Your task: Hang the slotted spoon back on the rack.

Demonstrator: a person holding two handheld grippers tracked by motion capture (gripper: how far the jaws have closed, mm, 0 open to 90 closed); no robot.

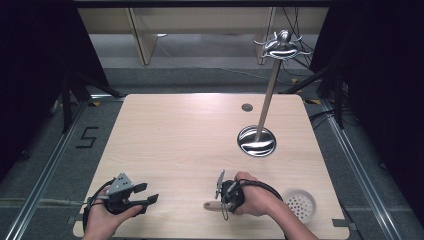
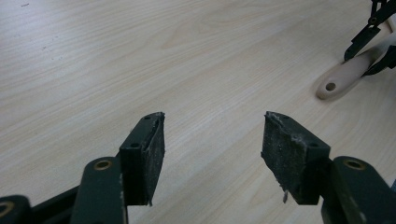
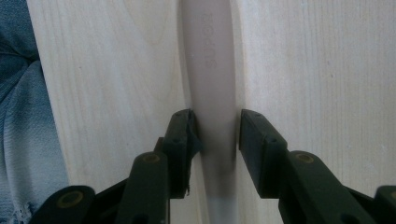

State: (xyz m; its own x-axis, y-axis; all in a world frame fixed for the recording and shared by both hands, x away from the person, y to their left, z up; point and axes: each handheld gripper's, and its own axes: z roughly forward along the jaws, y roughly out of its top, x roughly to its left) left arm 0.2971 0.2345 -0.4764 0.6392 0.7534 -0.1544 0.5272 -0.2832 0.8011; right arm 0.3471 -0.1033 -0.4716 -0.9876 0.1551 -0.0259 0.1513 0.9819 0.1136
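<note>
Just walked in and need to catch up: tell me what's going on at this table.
A person holds a gripper in each hand at a wooden table. The right gripper points down over a beige utensil handle lying flat, its jaws straddling the handle; whether the pads press it yet is unclear. The left gripper sits open near the front left, holding nothing. A metal hanging stand waits farther back, and a white perforated disc lies at the right.

1. Your high view looked forward and down from above your side of the table (image 1: 165,130), taking in its whole top.
2. Your left gripper view sat low and close over the wood, looking across it toward the beige handle (image 2: 348,74).
3. Your right gripper view looked straight down, very near that same handle, which all three views shared.
</note>
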